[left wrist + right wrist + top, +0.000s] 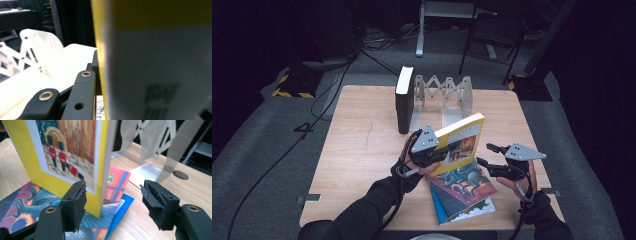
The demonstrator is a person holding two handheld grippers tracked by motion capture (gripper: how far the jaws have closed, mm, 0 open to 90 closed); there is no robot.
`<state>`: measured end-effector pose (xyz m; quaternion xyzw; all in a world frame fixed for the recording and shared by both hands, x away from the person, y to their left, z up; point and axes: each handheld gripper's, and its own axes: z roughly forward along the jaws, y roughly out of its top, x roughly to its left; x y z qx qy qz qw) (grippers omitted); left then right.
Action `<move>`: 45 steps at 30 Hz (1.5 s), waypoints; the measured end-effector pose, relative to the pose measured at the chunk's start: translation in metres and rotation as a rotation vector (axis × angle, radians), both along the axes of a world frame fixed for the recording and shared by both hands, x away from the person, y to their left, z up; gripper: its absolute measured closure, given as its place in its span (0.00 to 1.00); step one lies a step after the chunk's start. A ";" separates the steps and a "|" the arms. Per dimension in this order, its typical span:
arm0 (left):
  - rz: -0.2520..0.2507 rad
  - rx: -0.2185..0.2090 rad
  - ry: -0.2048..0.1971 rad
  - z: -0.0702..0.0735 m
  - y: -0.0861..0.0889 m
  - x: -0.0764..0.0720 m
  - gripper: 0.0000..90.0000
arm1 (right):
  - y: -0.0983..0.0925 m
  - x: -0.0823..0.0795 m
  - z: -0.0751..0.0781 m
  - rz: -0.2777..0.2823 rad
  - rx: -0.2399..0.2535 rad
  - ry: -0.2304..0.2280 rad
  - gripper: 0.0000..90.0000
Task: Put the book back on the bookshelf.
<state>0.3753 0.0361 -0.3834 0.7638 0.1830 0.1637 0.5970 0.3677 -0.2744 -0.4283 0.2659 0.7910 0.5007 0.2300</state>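
The yellow book [460, 141], a thin paperback with a yellow border around a picture of red-coated guards, stands tilted on its lower edge on the colourful book [462, 186] that lies over a blue book [438, 206] near the table's [362, 150] front edge. The left gripper [447, 156] pinches the yellow book by its side, cover pressed against the jaws. The right gripper [484, 155] is spread apart, the book's free edge between its jaws without touching, with bare table and the metal rack [443, 97] beyond.
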 end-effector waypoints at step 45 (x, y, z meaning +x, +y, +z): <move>0.687 0.066 -0.024 -0.036 0.063 0.064 0.83 | 0.007 0.006 -0.015 0.041 -0.102 0.071 0.40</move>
